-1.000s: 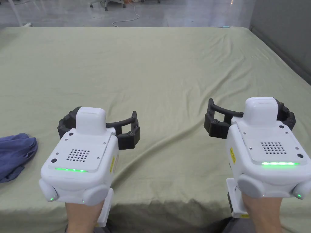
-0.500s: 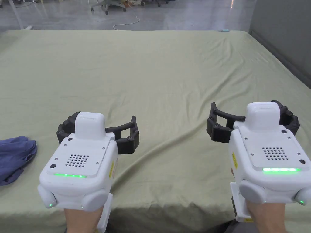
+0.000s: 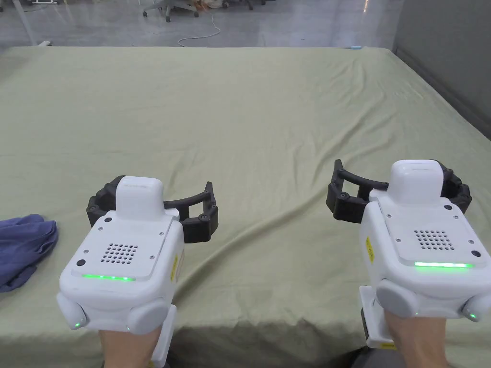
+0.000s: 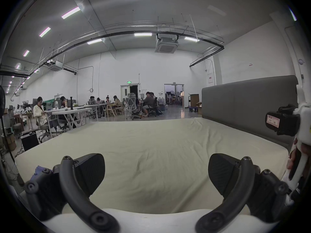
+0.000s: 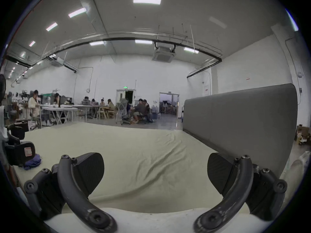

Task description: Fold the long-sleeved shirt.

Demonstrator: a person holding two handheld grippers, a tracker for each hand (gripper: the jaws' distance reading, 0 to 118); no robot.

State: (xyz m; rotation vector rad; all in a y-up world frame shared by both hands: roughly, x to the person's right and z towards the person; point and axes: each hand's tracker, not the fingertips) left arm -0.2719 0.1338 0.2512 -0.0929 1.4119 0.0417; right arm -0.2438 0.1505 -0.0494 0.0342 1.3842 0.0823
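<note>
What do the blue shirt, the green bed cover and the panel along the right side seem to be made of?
The shirt looks like soft matte cloth, perhaps cotton: it lies crumpled in loose folds. The cover looks like thin woven sheet, matte, with fine creases. The grey panel looks padded, with a smooth, slightly sheeny skin, maybe faux leather; I cannot be sure.

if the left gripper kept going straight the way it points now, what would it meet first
Probably nothing soon: the left gripper, jaws apart, points along the bare green sheet. The blue shirt lies off to its left.

Big open lab/office hall w/ desks (image 4: 67, 109), seated staff (image 4: 148, 102).
</note>
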